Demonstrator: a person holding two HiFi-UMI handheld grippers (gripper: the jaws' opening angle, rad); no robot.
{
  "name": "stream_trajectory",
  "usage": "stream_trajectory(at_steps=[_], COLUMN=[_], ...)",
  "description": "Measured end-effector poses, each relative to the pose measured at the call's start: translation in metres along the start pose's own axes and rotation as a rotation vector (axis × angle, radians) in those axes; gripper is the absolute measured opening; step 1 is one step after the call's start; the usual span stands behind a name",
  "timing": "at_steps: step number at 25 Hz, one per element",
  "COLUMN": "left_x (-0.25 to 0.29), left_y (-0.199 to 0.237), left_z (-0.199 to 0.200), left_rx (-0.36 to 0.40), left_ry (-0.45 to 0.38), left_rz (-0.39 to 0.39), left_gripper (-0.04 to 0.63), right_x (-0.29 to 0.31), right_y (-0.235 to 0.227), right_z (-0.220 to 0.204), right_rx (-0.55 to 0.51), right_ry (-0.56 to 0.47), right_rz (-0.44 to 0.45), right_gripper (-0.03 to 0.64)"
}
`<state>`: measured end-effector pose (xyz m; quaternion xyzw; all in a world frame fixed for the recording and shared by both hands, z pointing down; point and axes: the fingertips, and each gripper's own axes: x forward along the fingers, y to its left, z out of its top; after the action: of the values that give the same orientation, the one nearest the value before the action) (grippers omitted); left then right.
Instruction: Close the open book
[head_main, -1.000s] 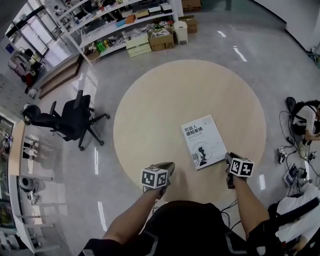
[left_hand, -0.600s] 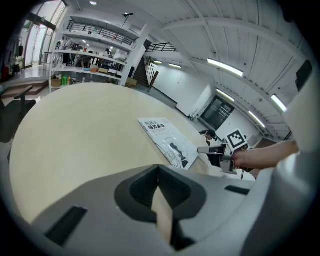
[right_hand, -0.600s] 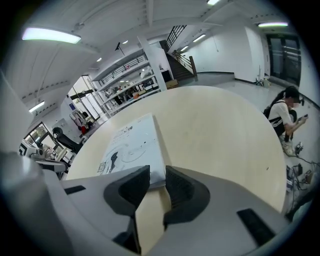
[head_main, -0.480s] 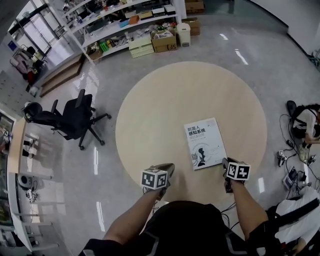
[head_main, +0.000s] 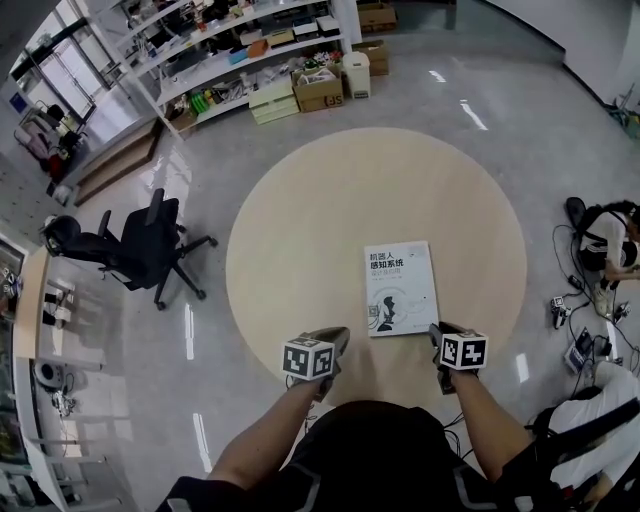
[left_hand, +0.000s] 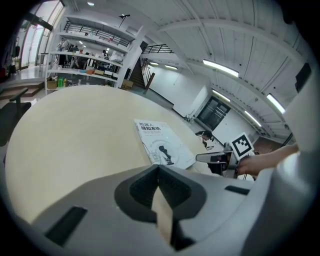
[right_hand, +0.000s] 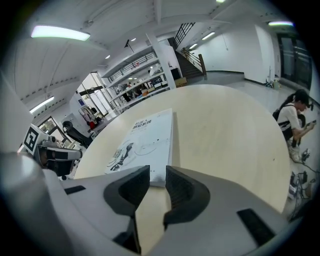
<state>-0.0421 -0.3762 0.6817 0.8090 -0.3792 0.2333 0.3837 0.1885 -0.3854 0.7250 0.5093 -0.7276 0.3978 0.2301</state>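
A white book (head_main: 400, 288) lies closed and flat, cover up, on the round beige table (head_main: 330, 220), towards its near right part. My right gripper (head_main: 437, 332) hovers just off the book's near right corner, its jaws a little apart with nothing between them. In the right gripper view the book (right_hand: 142, 142) lies straight ahead of the jaw tips (right_hand: 157, 172). My left gripper (head_main: 336, 338) is over the table's near edge, left of the book, with its jaws pressed together and empty. The left gripper view shows the book (left_hand: 162, 145) ahead and the right gripper (left_hand: 215, 158) beyond it.
A black office chair (head_main: 140, 250) stands on the floor to the table's left. Shelves with boxes (head_main: 250, 50) line the far wall. A person (head_main: 610, 240) sits at the right, with cables (head_main: 580, 330) on the floor near them.
My right gripper has moved left, closer to the book's near right corner. The left gripper has stayed where it was, and the book still lies closed.
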Motion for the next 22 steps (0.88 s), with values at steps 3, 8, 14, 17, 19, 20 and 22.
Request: stream_trajectory(at_steps=[3,8,14,17,19,20,22], left_x=[-0.003,-0.013,-0.027,-0.039,-0.05,-0.057,-0.071], left_y=[-0.002,-0.013,-0.029,-0.037,-0.044,-0.049,-0.059], left_z=[0.008,0.03,0.041,0.049,0.055,0.059,0.066], left_rx=[0.003,0.014,0.04,0.034,0.036,0.042,0.062], left_ry=[-0.024,-0.09,-0.154,-0.204,-0.238,-0.258,-0.307], left_rz=[0.003,-0.005,0.003,0.012,0.014,0.012,0.002], left_gripper=[-0.014,-0.014,-0.014,-0.014,-0.014,-0.014,-0.014], right_x=[-0.014,-0.039,-0.065,-0.078,-0.088,-0.093,-0.102], right_y=[0.005,0.027,0.057,0.067,0.072,0.075,0.079], right_z=[0.028,0.079,0.099,0.107,0.114,0.117,0.119], right_rx=[-0.076,-0.159,-0.232,-0.268,-0.269,-0.27,-0.282], right_ry=[-0.057,-0.151,-0.227,-0.247,-0.267,-0.276,-0.285], right_rz=[0.008,0.065,0.172,0.203,0.223,0.233,0.252], right_gripper=[0.094,0.092,-0.003,-0.003,-0.003,-0.003,-0.003])
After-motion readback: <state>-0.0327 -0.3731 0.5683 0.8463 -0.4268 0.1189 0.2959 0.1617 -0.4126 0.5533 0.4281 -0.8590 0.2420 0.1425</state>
